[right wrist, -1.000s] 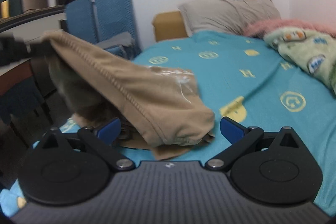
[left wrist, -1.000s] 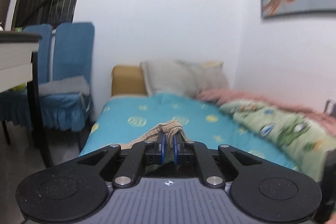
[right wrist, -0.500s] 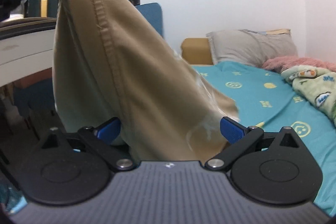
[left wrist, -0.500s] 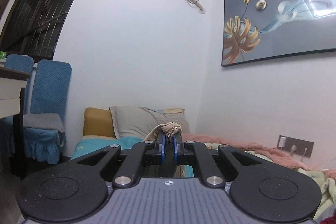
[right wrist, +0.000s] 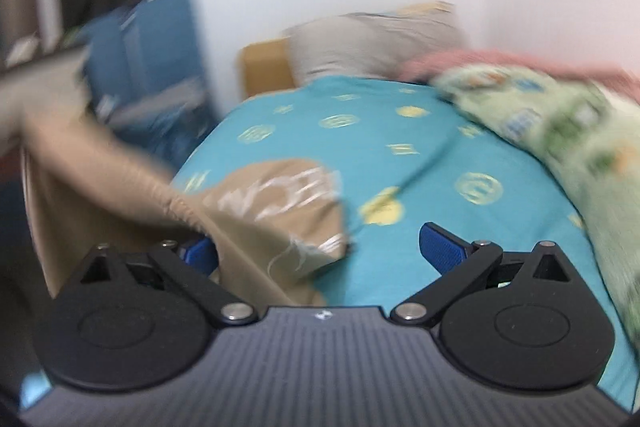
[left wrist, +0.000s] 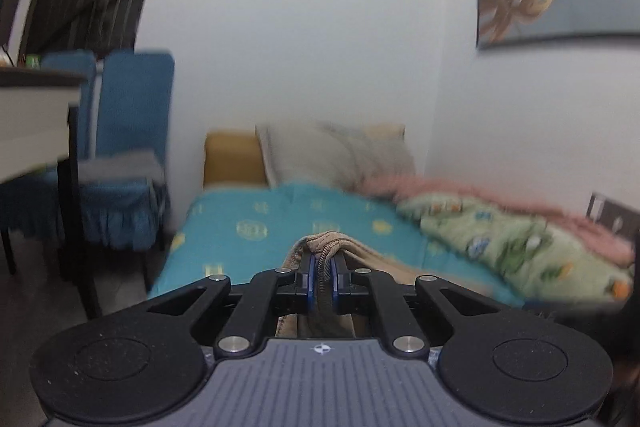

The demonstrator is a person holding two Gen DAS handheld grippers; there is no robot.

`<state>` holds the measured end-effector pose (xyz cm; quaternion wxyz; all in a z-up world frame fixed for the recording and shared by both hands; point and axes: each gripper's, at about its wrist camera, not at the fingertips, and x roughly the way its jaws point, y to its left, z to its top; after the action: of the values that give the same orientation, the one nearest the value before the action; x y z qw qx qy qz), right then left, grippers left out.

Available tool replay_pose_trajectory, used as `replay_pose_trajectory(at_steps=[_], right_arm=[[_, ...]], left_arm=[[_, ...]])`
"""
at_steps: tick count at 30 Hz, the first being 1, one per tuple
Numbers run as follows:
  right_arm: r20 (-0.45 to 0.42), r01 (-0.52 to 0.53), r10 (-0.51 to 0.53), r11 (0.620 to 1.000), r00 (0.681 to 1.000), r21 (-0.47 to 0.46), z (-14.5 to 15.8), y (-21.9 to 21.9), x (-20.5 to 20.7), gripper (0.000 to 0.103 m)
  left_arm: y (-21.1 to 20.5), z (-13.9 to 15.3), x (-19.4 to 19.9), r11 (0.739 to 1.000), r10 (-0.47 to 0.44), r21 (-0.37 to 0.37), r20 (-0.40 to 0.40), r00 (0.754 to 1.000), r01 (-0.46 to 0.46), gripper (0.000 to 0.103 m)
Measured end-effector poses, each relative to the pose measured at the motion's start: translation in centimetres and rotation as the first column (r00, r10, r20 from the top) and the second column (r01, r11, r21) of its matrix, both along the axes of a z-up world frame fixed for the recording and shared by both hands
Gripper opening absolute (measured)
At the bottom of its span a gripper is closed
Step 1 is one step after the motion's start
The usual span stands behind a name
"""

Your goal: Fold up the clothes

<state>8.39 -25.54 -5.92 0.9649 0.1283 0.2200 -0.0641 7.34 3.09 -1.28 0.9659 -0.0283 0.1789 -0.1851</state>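
Between clenched left jaws sits the tan garment (left wrist: 326, 247); right jaws gape beside it.

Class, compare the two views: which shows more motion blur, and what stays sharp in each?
Right wrist view: heavier smear across the tan garment and green blanket; its own claw stays sharp. Left wrist view: milder blur on the bed; the claw and pinched cloth are crisp.

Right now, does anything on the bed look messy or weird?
Yes. The tan garment lies crumpled, one end pinched in the left gripper. The green blanket is bunched along the bed's side.
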Motion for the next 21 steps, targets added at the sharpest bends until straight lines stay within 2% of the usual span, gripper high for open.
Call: replay_pose_trajectory(at_steps=[3, 5, 7, 10, 13, 16, 17, 19, 21], right_arm=[[-0.039, 0.064, -0.062, 0.995, 0.997, 0.075, -0.6, -2.2, -0.2, 0.103], [-0.089, 0.098, -0.091, 0.992, 0.992, 0.075, -1.3, -1.5, -1.0, 0.103], [-0.170, 0.090, -0.079, 0.994, 0.982, 0.057, -2.0, -1.5, 0.2, 0.103], [-0.320, 0.016, -0.003, 0.999, 0.947, 0.037, -4.2, -0.8, 2.1, 0.103], [-0.419, -0.084, 0.138, 0.986, 0.898, 0.144, -6.5, 0.4, 2.2, 0.103], [-0.415, -0.158, 0.191, 0.981, 0.890, 0.113, -5.5, 1.7, 1.5, 0.103], [-0.395, -0.182, 0.198, 0.980, 0.897, 0.078, -4.7, 2.0, 1.2, 0.103], [-0.327, -0.204, 0.198, 0.979, 0.924, 0.016, -2.7, 1.6, 0.3, 0.103], [-0.256, -0.161, 0.145, 0.986, 0.956, -0.045, -0.8, 0.7, -0.7, 0.103]], left_arm=[[-1.6, -1.4, 0.8, 0.998, -0.048, 0.034, -0.064, 0.997, 0.050, 0.008], [-2.4, -1.5, 0.7, 0.996, -0.067, 0.058, -0.062, 0.996, 0.070, 0.008], [-2.9, -1.3, 0.4, 0.994, -0.080, 0.070, -0.051, 0.995, 0.083, 0.008], [-2.6, 0.1, 0.1, 0.997, -0.055, 0.045, -0.015, 0.998, 0.056, 0.008], [-2.0, 1.1, 0.0, 0.999, 0.003, 0.037, 0.034, 0.999, -0.004, 0.008], [-1.0, 2.0, 0.4, 0.997, 0.078, 0.010, 0.054, 0.995, -0.079, 0.008], [-0.4, 2.1, 0.7, 0.996, 0.094, -0.011, 0.047, 0.994, -0.094, 0.008], [0.2, 2.4, 0.9, 0.994, 0.107, -0.037, 0.034, 0.994, -0.105, 0.008], [0.1, 2.7, 0.8, 0.996, 0.087, -0.037, 0.034, 0.996, -0.086, 0.008]])
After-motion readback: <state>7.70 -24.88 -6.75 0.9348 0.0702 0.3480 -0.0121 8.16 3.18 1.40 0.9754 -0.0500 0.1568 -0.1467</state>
